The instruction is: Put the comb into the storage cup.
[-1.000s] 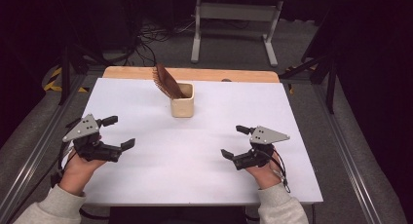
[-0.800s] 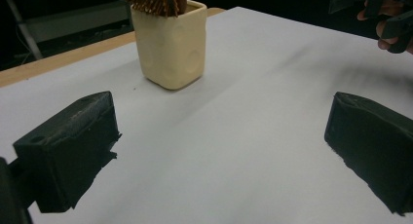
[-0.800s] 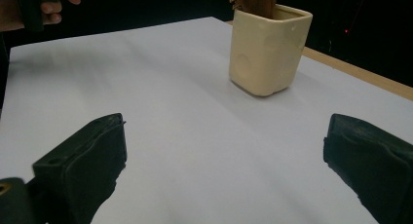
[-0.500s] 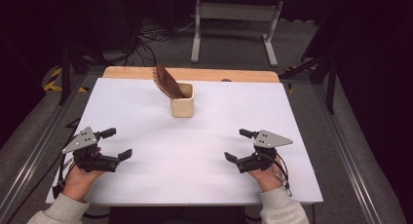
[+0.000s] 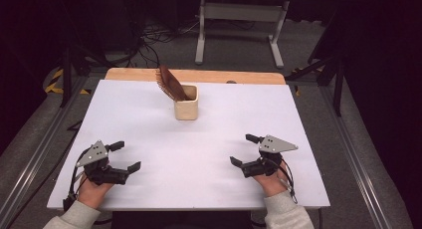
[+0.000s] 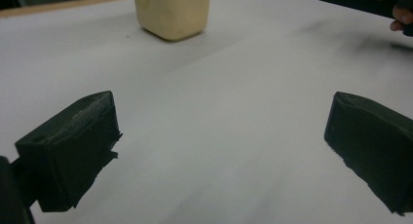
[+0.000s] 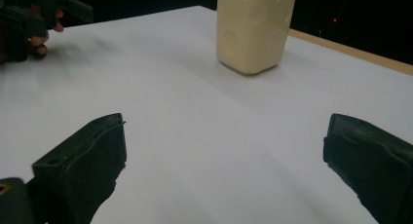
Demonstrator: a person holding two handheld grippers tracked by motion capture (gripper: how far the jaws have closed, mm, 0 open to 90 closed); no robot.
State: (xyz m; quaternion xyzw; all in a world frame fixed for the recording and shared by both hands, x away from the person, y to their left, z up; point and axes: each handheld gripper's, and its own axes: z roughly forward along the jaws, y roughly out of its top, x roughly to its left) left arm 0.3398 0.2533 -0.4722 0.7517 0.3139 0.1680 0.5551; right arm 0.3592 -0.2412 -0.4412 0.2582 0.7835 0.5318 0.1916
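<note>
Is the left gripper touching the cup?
Apart. The high view shows the left gripper near the table's front edge, with bare white surface between it and the cup.

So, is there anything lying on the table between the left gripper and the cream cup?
No. In the left gripper view, bare white table runs from the open left gripper to the cup.

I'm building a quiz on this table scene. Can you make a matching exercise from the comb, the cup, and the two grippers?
Things:
1. brown comb
2. cream cup
3. left gripper
4. right gripper

Descriptions:
A. open, at the near right of the white table
B. leans out of the cup
C. open, at the table's near left
D. stands upright toward the far edge

Pairs: 1-B, 2-D, 3-C, 4-A
</note>
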